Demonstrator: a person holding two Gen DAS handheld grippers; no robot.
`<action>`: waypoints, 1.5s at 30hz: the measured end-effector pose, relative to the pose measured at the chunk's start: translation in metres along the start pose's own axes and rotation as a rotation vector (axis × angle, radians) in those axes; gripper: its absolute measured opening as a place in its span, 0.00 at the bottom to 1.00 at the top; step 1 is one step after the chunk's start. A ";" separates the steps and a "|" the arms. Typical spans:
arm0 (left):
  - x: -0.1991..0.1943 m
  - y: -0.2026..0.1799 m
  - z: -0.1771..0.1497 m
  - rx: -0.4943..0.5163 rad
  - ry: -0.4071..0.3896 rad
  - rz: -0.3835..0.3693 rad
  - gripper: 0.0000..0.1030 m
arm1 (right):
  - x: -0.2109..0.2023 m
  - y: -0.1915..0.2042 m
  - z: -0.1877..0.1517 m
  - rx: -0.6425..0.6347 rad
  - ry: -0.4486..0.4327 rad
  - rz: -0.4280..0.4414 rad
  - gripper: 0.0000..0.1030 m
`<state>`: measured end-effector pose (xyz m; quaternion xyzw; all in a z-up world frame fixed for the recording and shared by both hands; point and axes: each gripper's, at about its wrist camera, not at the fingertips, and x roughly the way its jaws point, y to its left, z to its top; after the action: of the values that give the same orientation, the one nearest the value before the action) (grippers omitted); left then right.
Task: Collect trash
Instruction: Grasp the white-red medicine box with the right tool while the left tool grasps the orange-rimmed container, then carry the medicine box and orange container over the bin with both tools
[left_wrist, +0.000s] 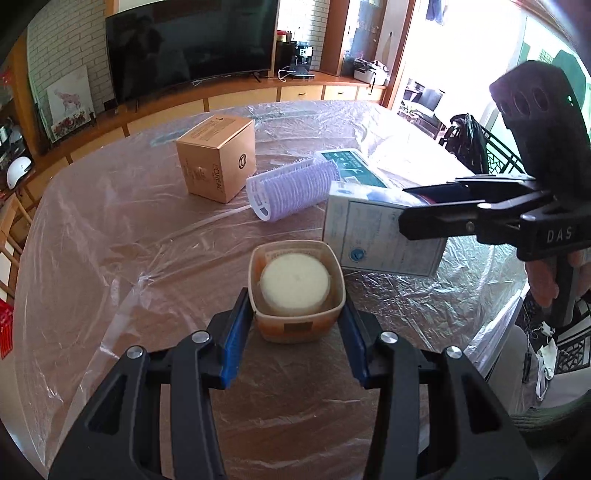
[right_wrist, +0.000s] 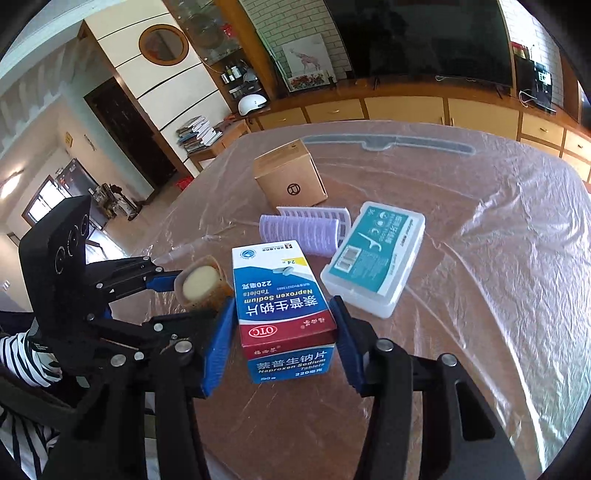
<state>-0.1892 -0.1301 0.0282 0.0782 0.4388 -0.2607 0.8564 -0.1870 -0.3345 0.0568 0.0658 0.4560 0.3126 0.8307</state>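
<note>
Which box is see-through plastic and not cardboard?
The floss pick box, lying flat with a teal label. Its walls are clear plastic. The gold L'Oreal box and the blue Naproxen box in the right gripper are cardboard.

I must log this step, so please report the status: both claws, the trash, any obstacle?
Left claw shut on plastic cup. Right claw shut on medicine box. Floss case, hair rollers, cardboard box remain on table. Nothing in the way.
</note>
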 end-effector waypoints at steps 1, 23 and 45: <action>-0.001 0.000 0.000 -0.001 -0.001 0.001 0.46 | -0.002 0.001 -0.002 -0.002 -0.001 -0.001 0.49; -0.039 -0.016 -0.012 -0.023 -0.061 0.031 0.46 | -0.057 0.020 -0.028 0.035 -0.088 0.004 0.48; -0.084 -0.048 -0.053 -0.016 -0.085 0.031 0.46 | -0.094 0.056 -0.069 -0.015 -0.067 0.031 0.48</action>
<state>-0.2918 -0.1197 0.0669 0.0669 0.4030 -0.2471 0.8787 -0.3046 -0.3563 0.1070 0.0769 0.4244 0.3264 0.8411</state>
